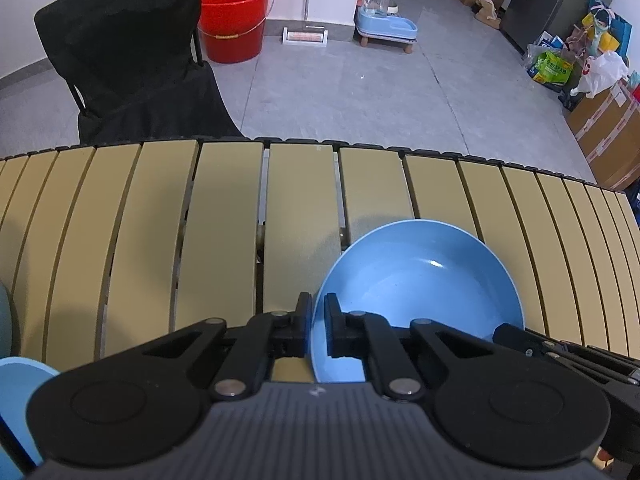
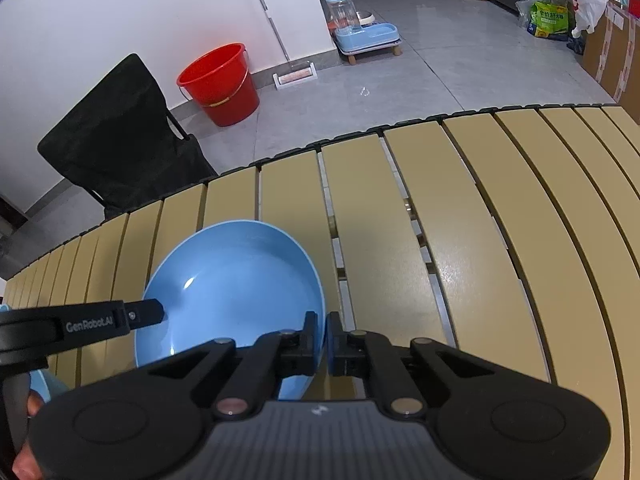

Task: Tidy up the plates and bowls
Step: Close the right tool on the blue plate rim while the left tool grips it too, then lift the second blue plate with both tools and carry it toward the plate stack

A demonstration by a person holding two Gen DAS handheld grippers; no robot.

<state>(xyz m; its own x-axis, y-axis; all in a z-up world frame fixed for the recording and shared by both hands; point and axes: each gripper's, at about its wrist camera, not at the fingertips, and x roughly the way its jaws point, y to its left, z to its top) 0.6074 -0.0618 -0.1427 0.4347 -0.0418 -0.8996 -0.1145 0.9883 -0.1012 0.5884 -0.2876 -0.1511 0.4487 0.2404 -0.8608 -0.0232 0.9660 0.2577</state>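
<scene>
The blue bowl (image 1: pixel 416 280) is round and shallow, matte sky blue inside and out, with a thin rim and a small glint of light on its inner floor. It sits near the front edge of the slatted tan worktop (image 1: pixel 228 220), held from both sides. The left hand-held gripper (image 1: pixel 318 320) is closed on the bowl's left rim, one finger outside the wall and one inside. The right hand-held gripper (image 2: pixel 325 336) is clamped on the opposite rim in the same way, its fingers pinching the thin wall. From the right wrist view the left tool's black finger reaches across to the bowl's far edge. Whether the bowl rests on the slats or is slightly lifted cannot be told.

Another pale blue dish (image 1: pixel 16 392) shows at the lower left corner. Beyond the worktop stand a black chair (image 1: pixel 128 60) and a red bucket (image 1: pixel 234 20) on the grey floor.
</scene>
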